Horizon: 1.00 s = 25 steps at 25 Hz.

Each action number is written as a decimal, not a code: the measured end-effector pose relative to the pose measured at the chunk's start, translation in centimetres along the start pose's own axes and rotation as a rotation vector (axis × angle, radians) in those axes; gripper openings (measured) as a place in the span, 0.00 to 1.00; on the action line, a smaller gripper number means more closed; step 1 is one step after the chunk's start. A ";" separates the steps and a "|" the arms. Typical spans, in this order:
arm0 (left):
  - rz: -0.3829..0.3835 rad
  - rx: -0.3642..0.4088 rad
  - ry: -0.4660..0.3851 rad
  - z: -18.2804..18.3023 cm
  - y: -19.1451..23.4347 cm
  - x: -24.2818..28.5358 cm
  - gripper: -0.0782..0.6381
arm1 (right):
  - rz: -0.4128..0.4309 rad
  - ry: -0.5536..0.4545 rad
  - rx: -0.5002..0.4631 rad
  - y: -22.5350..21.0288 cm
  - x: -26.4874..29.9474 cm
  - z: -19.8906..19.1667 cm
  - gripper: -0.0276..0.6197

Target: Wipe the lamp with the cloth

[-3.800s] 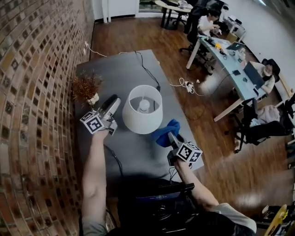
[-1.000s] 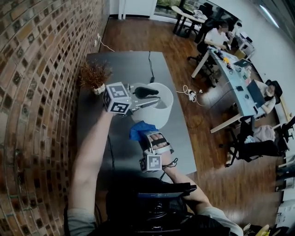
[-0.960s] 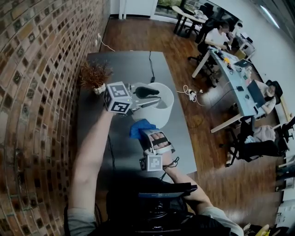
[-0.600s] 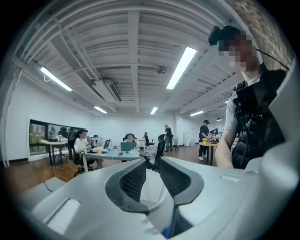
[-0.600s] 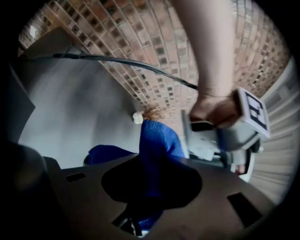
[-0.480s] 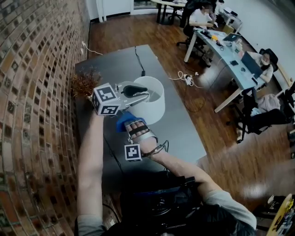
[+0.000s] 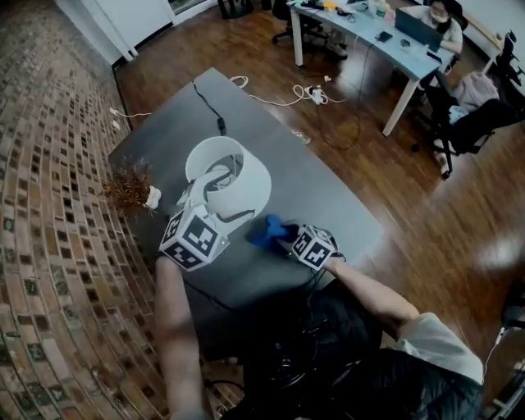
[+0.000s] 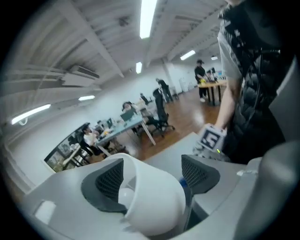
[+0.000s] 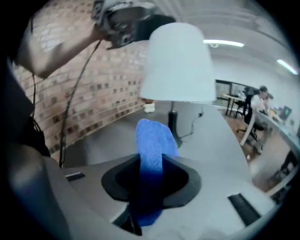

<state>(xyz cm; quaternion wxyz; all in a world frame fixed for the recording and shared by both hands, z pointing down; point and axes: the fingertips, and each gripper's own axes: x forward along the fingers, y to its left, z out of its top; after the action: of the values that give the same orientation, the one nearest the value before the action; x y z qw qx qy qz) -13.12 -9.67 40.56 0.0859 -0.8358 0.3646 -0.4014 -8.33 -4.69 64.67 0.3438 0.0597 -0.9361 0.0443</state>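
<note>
Head view: grey tabletop (image 7: 320, 197) beside brick wall (image 7: 41, 246), wooden floor (image 7: 443, 189) beyond; dried brown plant (image 7: 127, 187) near your white-shaded lamp (image 7: 238, 184) | Left gripper view: your left gripper (image 8: 154, 176) has just been opening, jaws wide astride the shade (image 8: 154, 206), seemingly not pressing | Right gripper view: your right gripper (image 9: 151, 176) pinches the blue cloth (image 9: 153, 140), lamp just ahead.

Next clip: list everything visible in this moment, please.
table: 1, grey, along brick wall
lamp: 1, white, on table near plant
cloth: 1, blue, in right gripper, beside lamp
plant: 1, brown, table edge by wall
cable: 1, black, table's far end
cords: several, white, floor beyond table
desk: 1, pale, across room
left gripper: 1, grey, jaws have just been opening, shade wall between them
right gripper: 1, grey, shut on cloth
</note>
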 end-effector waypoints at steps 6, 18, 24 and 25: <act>-0.188 0.135 0.502 -4.3 -0.3 3.7 0.48 | 0.015 -0.163 0.234 -2.3 -2.1 0.2 0.21; -0.184 -0.638 0.137 -5.4 1.1 -2.2 0.17 | 0.044 -0.306 0.444 -6.7 -4.7 -2.2 0.21; -0.045 -1.052 -0.266 -11.1 -2.8 -6.8 0.15 | 0.230 -0.492 0.578 -7.3 -4.0 3.6 0.21; -0.031 -1.064 -0.283 -11.5 -3.5 -7.0 0.15 | 0.280 -0.514 0.581 -6.7 -3.3 5.5 0.21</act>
<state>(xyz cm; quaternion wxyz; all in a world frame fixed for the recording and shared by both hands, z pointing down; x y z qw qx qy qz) -22.54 -0.68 45.47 -0.3062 -0.8149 0.4899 -0.0466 -8.39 -11.72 58.64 0.0581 0.0353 -0.9392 0.3366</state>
